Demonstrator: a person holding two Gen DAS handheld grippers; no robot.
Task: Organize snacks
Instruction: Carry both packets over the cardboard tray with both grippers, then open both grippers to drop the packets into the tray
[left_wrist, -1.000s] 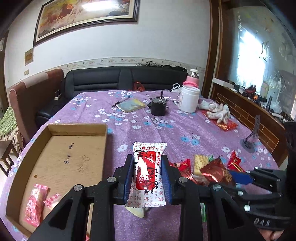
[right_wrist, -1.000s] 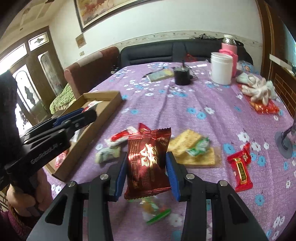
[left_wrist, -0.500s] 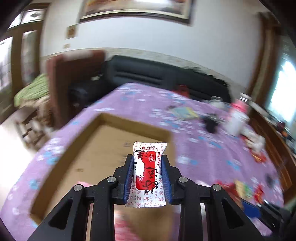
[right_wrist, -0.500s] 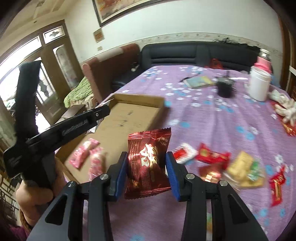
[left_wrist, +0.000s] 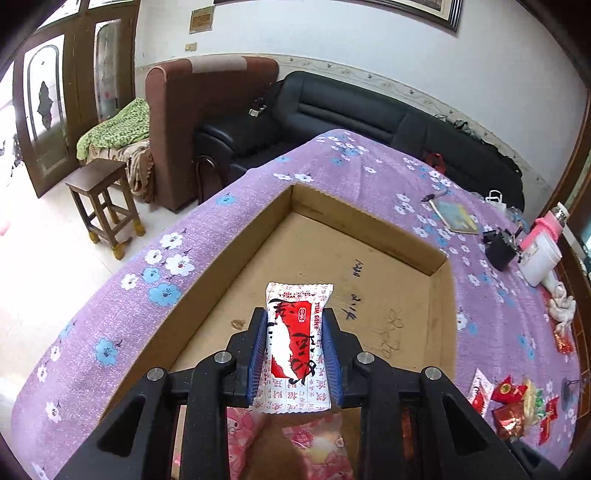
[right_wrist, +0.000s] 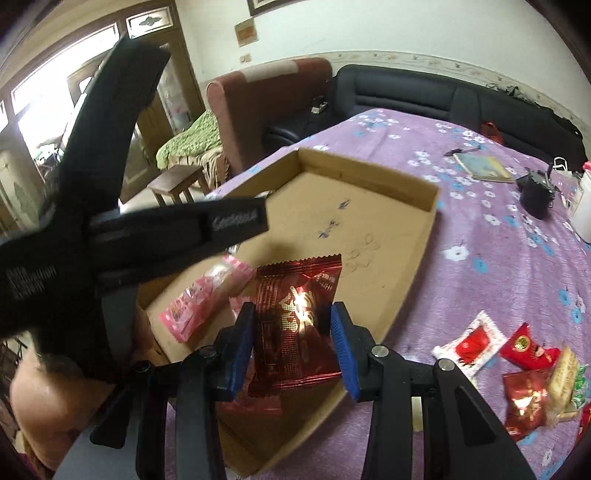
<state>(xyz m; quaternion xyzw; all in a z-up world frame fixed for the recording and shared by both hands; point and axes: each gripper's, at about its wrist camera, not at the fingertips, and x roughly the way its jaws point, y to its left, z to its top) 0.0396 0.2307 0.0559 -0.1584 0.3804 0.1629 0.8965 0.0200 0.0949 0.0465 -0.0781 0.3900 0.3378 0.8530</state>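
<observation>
My left gripper (left_wrist: 295, 350) is shut on a white and red snack packet (left_wrist: 295, 347) and hangs over the shallow cardboard box (left_wrist: 369, 221). Pink snack packets (left_wrist: 314, 446) lie in the box just below it. My right gripper (right_wrist: 291, 347) is shut on a dark red foil packet (right_wrist: 295, 314), held above the box's (right_wrist: 417, 291) near corner. Pink packets (right_wrist: 207, 295) lie in the box to its left. The left gripper's black body (right_wrist: 110, 236) fills the left of the right wrist view.
Loose snacks (right_wrist: 517, 358) lie on the purple flowered tablecloth (right_wrist: 498, 266) right of the box. A black cup (left_wrist: 500, 249), a white jar (left_wrist: 539, 258) and a booklet (left_wrist: 456, 216) stand further back. A wooden stool (left_wrist: 105, 206), an armchair and a black sofa lie beyond the table edge.
Both grippers swung left from over the loose snacks to over the cardboard box, each keeping hold of its packet. The left gripper also rolled.
</observation>
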